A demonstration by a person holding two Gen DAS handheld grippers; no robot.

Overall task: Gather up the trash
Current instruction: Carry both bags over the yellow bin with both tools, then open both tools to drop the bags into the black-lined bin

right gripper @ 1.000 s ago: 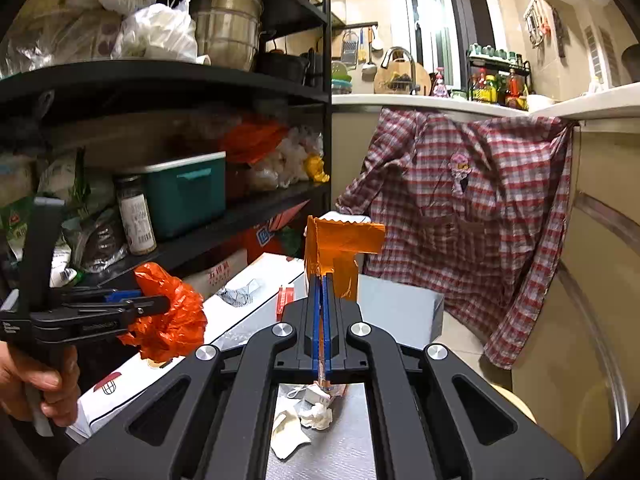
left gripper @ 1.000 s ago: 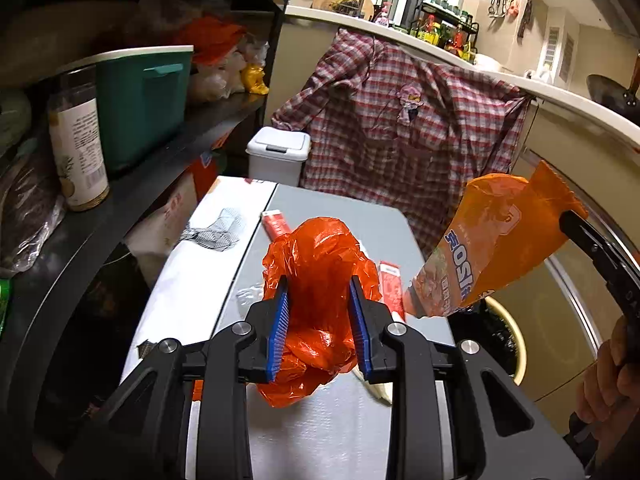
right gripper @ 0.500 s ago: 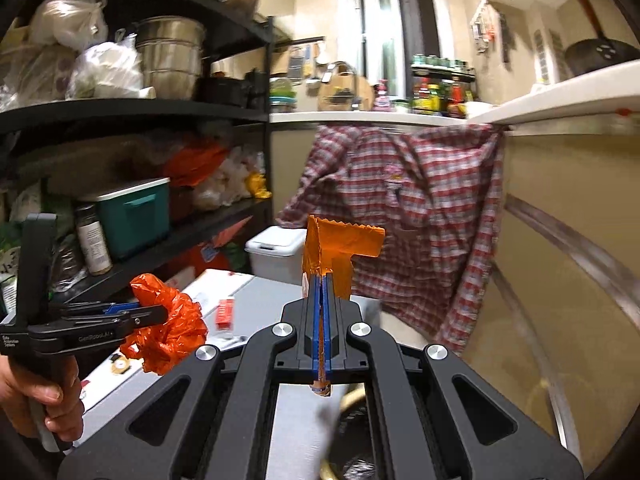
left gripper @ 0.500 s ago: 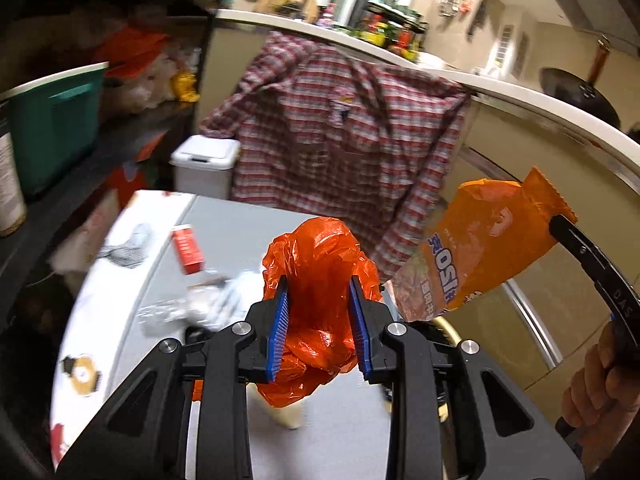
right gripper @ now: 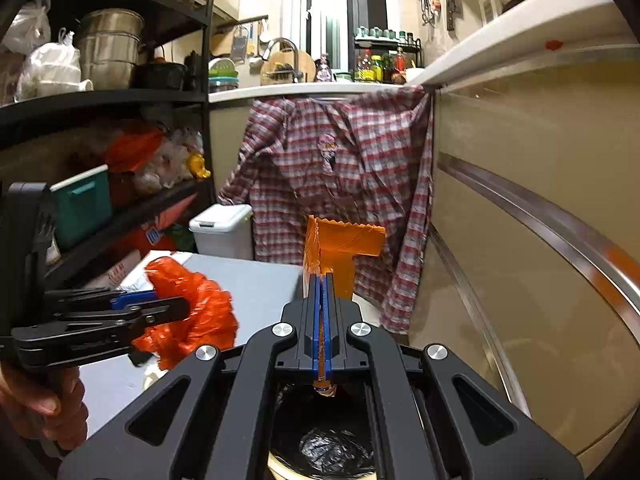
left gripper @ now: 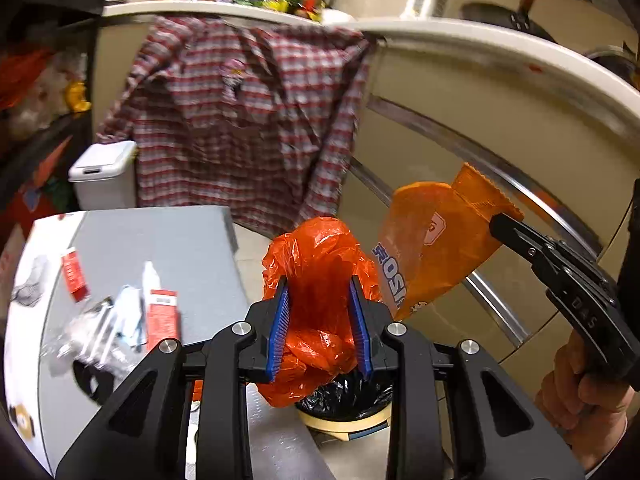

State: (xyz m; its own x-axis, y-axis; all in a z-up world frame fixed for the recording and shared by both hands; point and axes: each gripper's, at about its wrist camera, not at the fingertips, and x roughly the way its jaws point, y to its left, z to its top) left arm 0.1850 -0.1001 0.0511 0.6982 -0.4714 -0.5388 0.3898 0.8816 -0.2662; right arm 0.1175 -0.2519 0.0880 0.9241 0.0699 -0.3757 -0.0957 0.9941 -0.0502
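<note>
My left gripper (left gripper: pixel 320 300) is shut on a crumpled orange plastic bag (left gripper: pixel 320 264), which bulges above and below its blue pads. It hangs over the near rim of a black-lined trash bin (left gripper: pixel 348 400) beside the table. My right gripper (right gripper: pixel 323 292) is shut flat on an orange snack wrapper (right gripper: pixel 340 240); from the left wrist view the wrapper (left gripper: pixel 432 240) hangs just right of the bag. Directly below the right gripper lies the bin (right gripper: pixel 324 448). The left gripper (right gripper: pixel 176 308) with the plastic bag (right gripper: pixel 192 320) shows at the left of the right wrist view.
A grey table (left gripper: pixel 180 248) carries red packets (left gripper: pixel 160 316), a clear wrapper and other scraps. A white lidded bin (left gripper: pixel 104 176) stands behind it, with a plaid shirt (left gripper: pixel 240 120) hanging off the counter. Black shelves (right gripper: pixel 100 100) run along the left, beige cabinets (right gripper: pixel 520 200) on the right.
Both grippers swung right, off the table and over the black-lined bin, each still holding its piece. The table litter slid to the left of the left wrist view.
</note>
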